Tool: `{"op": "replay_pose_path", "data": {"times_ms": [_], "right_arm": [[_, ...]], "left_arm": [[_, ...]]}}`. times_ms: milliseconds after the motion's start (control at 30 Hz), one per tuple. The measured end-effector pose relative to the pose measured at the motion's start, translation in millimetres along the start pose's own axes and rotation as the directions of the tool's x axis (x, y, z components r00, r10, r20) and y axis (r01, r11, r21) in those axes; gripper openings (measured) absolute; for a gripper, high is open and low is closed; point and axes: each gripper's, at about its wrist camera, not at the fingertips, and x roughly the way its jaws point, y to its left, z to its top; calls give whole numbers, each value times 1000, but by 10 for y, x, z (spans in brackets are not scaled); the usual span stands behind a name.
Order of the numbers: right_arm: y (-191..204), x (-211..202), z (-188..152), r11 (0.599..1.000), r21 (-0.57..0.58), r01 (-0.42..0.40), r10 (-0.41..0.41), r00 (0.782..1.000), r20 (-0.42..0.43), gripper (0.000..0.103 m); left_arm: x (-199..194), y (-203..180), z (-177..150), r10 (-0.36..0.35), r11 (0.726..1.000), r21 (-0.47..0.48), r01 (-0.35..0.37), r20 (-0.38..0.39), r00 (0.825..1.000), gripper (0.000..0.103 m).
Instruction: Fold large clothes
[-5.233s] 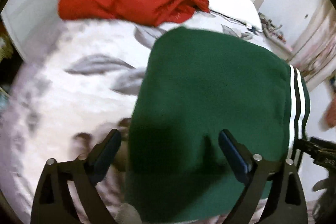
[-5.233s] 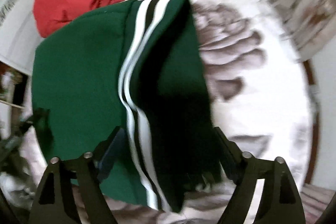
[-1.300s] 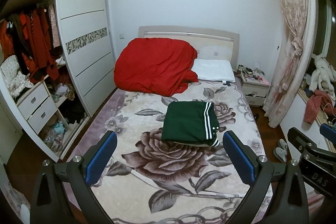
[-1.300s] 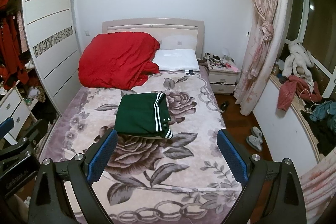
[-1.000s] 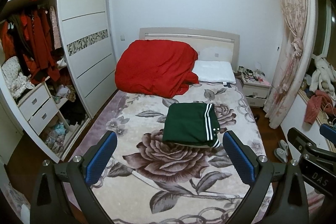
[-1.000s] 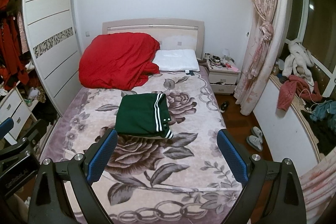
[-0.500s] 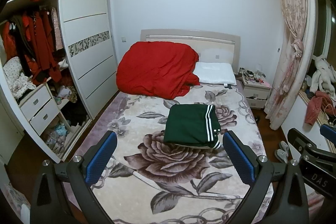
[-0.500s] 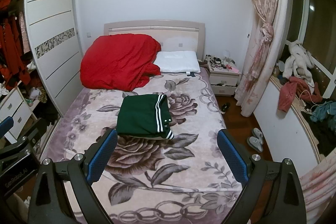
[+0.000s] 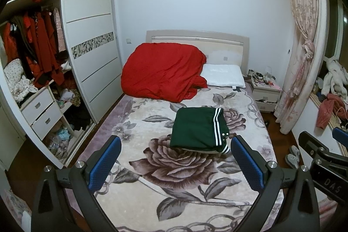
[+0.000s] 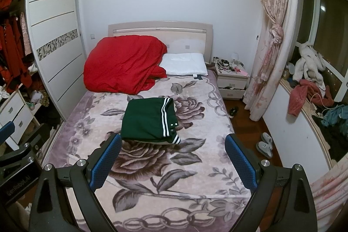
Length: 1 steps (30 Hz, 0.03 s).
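A dark green garment with white side stripes (image 9: 196, 130) lies folded into a neat rectangle in the middle of the bed (image 9: 156, 184); it also shows in the right wrist view (image 10: 148, 121). My left gripper (image 9: 174, 161) is open and empty, held back over the foot of the bed, well short of the garment. My right gripper (image 10: 173, 159) is open and empty at about the same distance. The right gripper's body shows at the right edge of the left wrist view (image 9: 322, 155).
A red quilt (image 9: 163, 73) is heaped at the head of the bed beside a white pillow (image 9: 224, 78). An open wardrobe (image 9: 39, 71) stands left. A nightstand (image 10: 231, 81), pink curtain (image 10: 271, 36), slippers (image 10: 265, 143) and a cluttered window ledge (image 10: 313, 88) are right.
Five seconds ago both grippers were close over the green garment. They have since pulled far back from it; over the last second both views lifted slightly.
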Motion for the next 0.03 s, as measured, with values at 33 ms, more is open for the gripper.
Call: {"op": "replay_pose_path", "data": {"times_ms": [33], "right_arm": [[-7, -9, -20, 1000, 2, -2, 2, 1000, 1, 97]], "left_arm": [[1, -1, -6, -4, 1000, -1, 4, -2, 1000, 103]]}}
